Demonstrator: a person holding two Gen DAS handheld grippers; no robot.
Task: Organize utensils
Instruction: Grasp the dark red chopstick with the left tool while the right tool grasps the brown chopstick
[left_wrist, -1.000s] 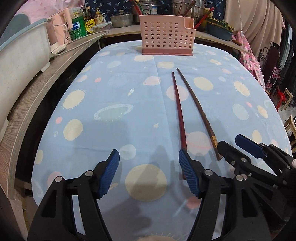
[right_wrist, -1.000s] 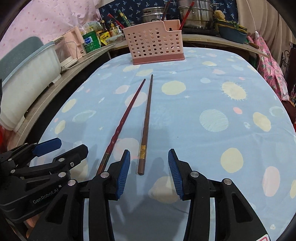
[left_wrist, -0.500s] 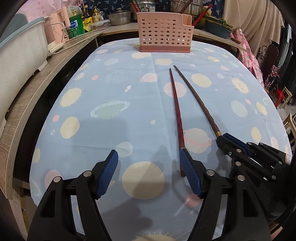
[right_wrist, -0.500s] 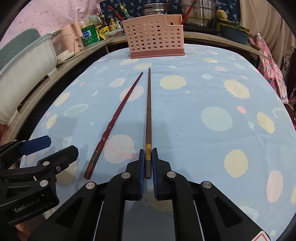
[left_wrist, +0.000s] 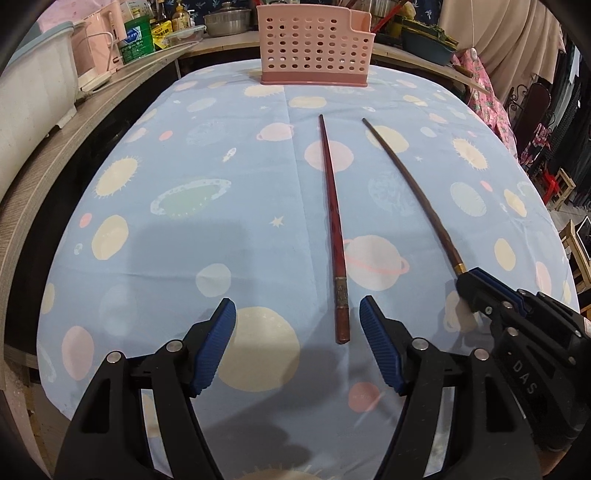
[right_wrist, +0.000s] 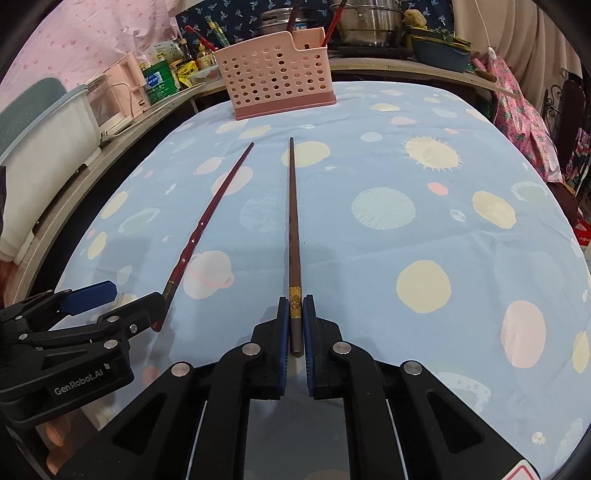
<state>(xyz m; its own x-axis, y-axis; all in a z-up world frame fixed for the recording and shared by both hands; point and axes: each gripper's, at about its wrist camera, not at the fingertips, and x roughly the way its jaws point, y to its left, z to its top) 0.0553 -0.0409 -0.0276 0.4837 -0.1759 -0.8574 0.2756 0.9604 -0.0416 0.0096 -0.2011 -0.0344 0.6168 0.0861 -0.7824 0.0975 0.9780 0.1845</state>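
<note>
Two long chopsticks lie on a blue planet-print tablecloth. My right gripper is shut on the gold-banded butt end of the brown chopstick, which points away toward the pink perforated utensil basket. The red chopstick lies flat, and its near end sits between the blue pads of my left gripper, closer to the right pad. The left jaws stand open and touch nothing. In the left wrist view the brown chopstick runs into my right gripper at the right. The basket stands at the table's far edge.
A wooden counter runs along the left with a white tub, a pink kettle and a green can. Pots and a blue basin stand behind the basket. Cloth and furniture crowd the right side.
My right gripper closed on the brown chopstick's near end. The left gripper shifted so that the red chopstick's end now lies between its open pads. The brown chopstick has swung slightly away from the red one.
</note>
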